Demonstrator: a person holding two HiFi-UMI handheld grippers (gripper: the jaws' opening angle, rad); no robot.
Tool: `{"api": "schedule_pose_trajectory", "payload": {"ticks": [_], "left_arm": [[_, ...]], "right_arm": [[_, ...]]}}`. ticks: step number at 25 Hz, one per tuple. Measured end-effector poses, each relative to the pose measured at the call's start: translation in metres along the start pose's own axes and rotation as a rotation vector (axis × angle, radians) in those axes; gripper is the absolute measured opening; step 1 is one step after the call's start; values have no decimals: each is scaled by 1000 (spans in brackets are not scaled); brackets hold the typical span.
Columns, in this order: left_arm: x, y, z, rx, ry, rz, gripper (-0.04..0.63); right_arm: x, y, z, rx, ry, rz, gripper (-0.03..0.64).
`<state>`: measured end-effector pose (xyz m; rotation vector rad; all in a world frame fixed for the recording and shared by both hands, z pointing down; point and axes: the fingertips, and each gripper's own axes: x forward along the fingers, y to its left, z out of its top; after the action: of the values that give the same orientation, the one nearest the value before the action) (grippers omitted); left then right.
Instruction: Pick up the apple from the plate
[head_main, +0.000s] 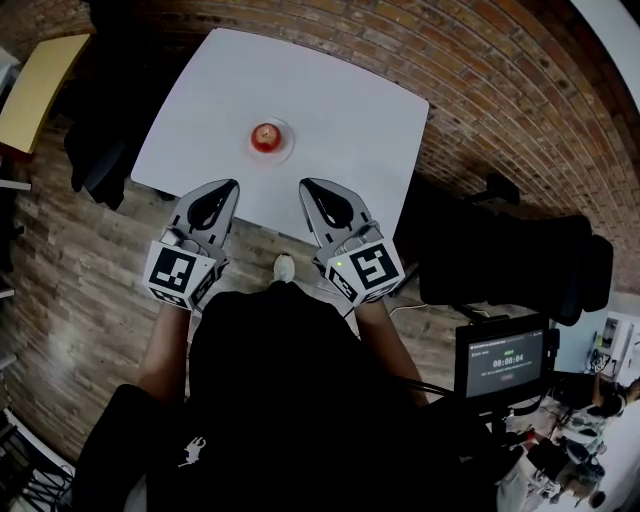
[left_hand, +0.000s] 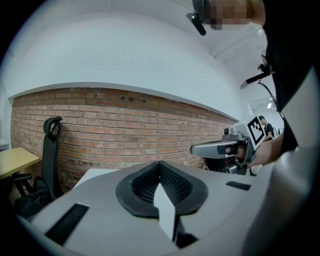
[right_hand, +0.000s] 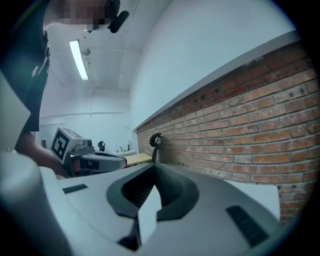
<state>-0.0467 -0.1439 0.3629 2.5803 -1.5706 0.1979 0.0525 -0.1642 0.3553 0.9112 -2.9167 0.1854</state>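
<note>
Off the counter's left edge: yellow desk (head_main: 40, 85), with a black chair (head_main: 100, 150) between it and the counter. The left gripper view shows the same desk (left_hand: 15, 162) and chair (left_hand: 50, 145) at far left, with the brick wall (left_hand: 125, 125) behind.

Left gripper (head_main: 229, 187): tip just over the counter's near edge, left of centre. Its own view shows the jaws fully together, pads meeting at the tip with nothing between them. Empty.

Counter (head_main: 350, 110): white, brick wall along its far side. The apple (head_main: 265, 136) is red and sits on a white plate (head_main: 287, 151). It's roughly mid-counter, somewhat nearer the near edge than the far one and slightly toward the left edge. It lies ahead of the gap between the two tips, clear of both. A shoe (head_main: 284, 267) shows on the floor below the near edge, between the grippers.

Right gripper (head_main: 307, 187): tip also just over the near edge, about centre, beside the left one but not touching it. Jaws shut tight in its own view, nothing held. Each gripper view catches the other gripper side-on: the right gripper (left_hand: 196, 148) at the right of the left view, the left gripper (right_hand: 121, 161) at the left of the right view. Both look closed there too.

Off the right edge: second black chair (head_main: 520, 265), with a small screen (head_main: 505, 360) showing a timer nearer the person.
</note>
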Motion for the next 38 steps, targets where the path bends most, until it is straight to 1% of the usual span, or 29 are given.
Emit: {"api": "schedule_pose_trajectory", "payload": {"ticks": [6,11,22,27,32,38], "left_arm": [[21,-2,0,-12,7,12,6],[38,-1,-15,-23,15,21,6],[21,-1,-11,-13,57,65,6],[20,6,-14,-7,59,60,6],[34,13,-13,3,55,29,6],[52,34,-16,38,67,11,6]], "right_arm": [[3,-20,-1,9,4,25,3],[9,-37,-16,12,15,34,3],[9,-27,-10,38,7,69,3],[12,-26,-12,45,2,49,3],[15,-34,-9,50,-2,17,3],[29,-44,-3,64,-2,-27,3]]}}
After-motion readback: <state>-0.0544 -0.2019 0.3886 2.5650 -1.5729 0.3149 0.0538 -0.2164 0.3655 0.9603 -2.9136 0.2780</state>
